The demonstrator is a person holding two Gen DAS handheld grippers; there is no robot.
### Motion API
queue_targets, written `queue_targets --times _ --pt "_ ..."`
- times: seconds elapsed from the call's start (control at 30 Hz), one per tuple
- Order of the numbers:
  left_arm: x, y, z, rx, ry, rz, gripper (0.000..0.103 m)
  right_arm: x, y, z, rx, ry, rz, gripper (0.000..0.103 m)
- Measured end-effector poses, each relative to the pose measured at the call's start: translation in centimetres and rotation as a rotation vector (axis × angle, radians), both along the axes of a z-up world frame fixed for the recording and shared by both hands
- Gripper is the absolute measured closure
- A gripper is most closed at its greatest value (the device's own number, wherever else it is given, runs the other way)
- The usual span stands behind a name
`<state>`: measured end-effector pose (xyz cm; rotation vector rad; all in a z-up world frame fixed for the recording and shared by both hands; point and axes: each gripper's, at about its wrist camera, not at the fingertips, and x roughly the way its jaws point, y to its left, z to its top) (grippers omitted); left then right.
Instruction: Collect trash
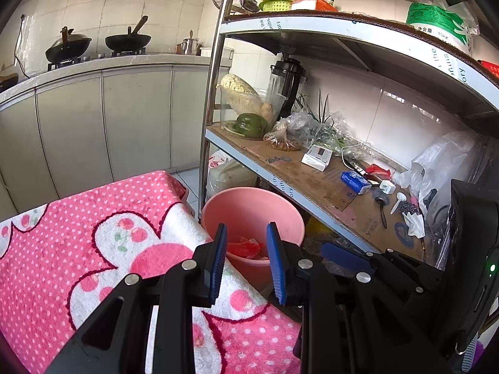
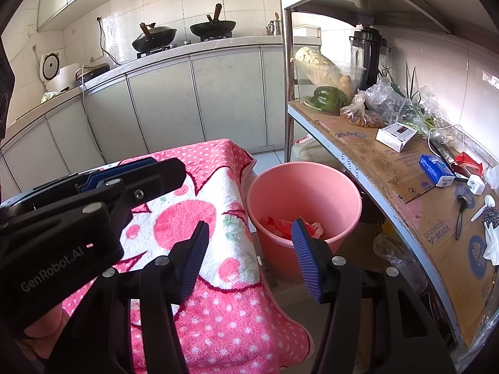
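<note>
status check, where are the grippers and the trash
Left gripper open, empty. Right gripper open, empty. Red crumpled wrapper lies inside round pink plastic bucket. Nothing blocking.

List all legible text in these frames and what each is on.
"GenRobot.AI": on the left gripper body.
"V2626-A": on the cardboard liner, upside down.
"the": on the shelf edge.
Print on the green-and-white sack, blue box and white box: too small to read.

Both fisheye views are bright with daylight, sharp at centre. Straight lines bow strongly toward dark, vignetted corners. The white wall tiles behind the shelf rack glare, slightly overexposed.
</note>
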<state>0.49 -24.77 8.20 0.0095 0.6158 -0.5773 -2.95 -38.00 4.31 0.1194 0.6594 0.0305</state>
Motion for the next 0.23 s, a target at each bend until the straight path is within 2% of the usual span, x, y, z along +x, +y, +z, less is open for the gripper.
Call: queue_targets --times 0.23 --pt "0.17 0.04 -0.14 0.005 0.009 0.001 0.078 0.05 -0.01 -0.09 -0.002 0.001 0.001 0.047"
